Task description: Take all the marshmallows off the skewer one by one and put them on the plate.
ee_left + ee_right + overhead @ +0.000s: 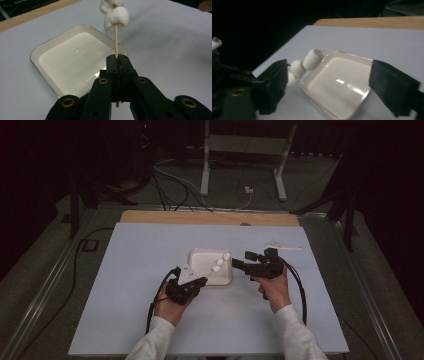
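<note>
Work in hand: threading marshmallows onto a wooden skewer [116, 37] over a white tray [200, 257].
Left tool [199, 282]: clenched on the lower end of the skewer; the stick rises straight up from between the closed jaws.
Skewer position: slanting up and away from the left tool, its loaded end above the tray's far-right corner.
Marshmallows [220, 262]: three in a row on the upper part of the skewer, touching one another; the top one sits just below the tip.
Right tool [239, 264]: released, jaws spread with nothing between them, just beside the marshmallows on their right, facing the tray.
Tray: flat on the table [125, 320], just ahead of the left tool; its floor looks bare.
Done, as judged: three pieces loaded, none loose in the tray.
Left, as judged: either fetch further pieces, none of which can be made out on the table, or lay the loaded skewer down.
Far right of the right tool: a small white flat item [283, 245] on the table, too indistinct to identify.
</note>
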